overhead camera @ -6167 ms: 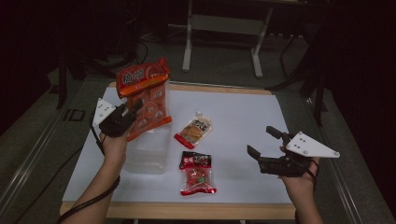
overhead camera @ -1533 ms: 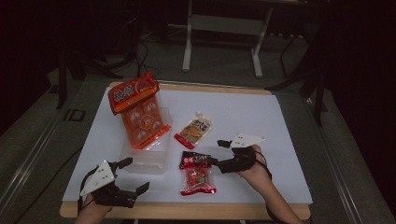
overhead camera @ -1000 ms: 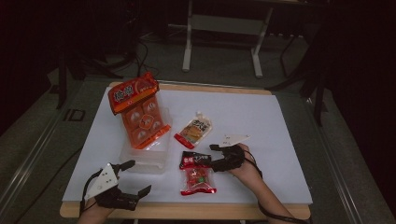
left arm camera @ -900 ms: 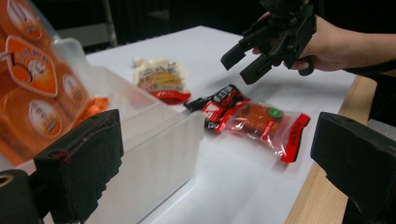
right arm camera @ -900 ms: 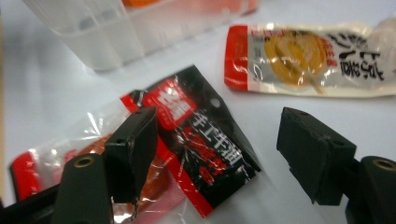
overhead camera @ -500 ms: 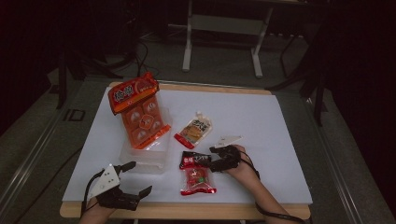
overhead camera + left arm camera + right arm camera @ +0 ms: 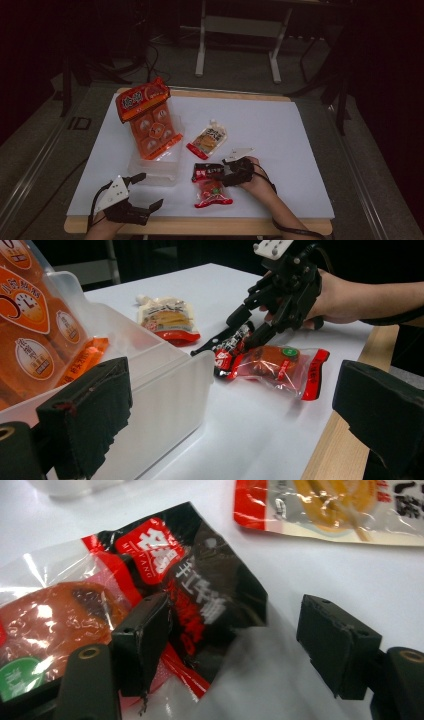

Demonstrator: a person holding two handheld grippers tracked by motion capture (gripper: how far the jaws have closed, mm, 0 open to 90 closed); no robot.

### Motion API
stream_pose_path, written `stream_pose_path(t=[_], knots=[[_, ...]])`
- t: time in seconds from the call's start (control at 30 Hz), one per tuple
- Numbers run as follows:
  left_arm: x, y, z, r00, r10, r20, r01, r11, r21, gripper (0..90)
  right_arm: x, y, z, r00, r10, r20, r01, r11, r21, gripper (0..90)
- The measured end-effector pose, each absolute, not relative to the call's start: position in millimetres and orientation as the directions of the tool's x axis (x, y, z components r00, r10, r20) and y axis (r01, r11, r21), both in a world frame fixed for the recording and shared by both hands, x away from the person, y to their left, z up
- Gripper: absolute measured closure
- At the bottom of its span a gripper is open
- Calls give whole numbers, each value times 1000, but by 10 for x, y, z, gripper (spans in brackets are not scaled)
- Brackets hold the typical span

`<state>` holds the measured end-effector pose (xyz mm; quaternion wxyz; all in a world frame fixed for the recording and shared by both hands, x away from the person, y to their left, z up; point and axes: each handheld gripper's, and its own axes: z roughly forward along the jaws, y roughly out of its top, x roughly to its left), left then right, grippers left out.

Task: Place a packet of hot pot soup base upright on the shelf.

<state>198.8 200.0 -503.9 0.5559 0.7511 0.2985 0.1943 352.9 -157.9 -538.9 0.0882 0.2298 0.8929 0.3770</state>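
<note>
Two tongs apart, right tongs (image 7: 216,173) open over the dark top end of the red snack pack (image 7: 211,186).
Pack lies flat on the worktop (image 7: 295,135), long axis running toward the person, right hand nearer. Left tongs (image 7: 142,192) open, empty, beside the clear bin (image 7: 159,167), which holds an orange multipack (image 7: 150,117).

Glossy plastic snack pouch (image 7: 212,186)

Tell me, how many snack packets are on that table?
3. A big orange packet leans in the clear plastic box at the left; a small yellowish pouch lies mid-table; a red-and-black packet lies nearest the person, the right claw open over its edge. Others may be hidden in the box.
</note>
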Motion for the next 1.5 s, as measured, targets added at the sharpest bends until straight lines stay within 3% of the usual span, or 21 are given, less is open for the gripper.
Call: stream_pose_path(t=[0.03,0.17,0.23,0.27,0.43,0.47,0.53,1.5], knots=[[1988,2000,-5039,746,664,-40,232,-204,951,30,3529,-1579,-5389,-879,477,16,344,610,714,299],[1992,2001,-5042,747,664,-32,227,-208,951,30,3484,-1543,-5351,-896,444,-11,309,640,704,459],[1993,2001,-5043,747,664,-33,228,-208,951,33,3470,-1529,-5338,-900,435,-12,304,648,698,485],[1993,1998,-5045,747,664,-32,227,-210,951,33,3449,-1503,-5325,-903,431,-5,310,658,686,590],[1993,1996,-5046,749,662,-29,225,-212,951,33,3459,-1486,-5308,-898,438,47,354,655,667,714],[1994,1997,-5048,748,662,-33,227,-209,951,33,3451,-1466,-5297,-899,435,59,363,660,658,794],[1996,2004,-5054,749,662,-43,234,-203,951,35,3428,-1443,-5292,-899,435,56,362,664,654,833],[1972,1901,-4977,774,625,-102,289,-204,935,50,3235,-1601,-4820,-900,431,64,330,577,747,881]])
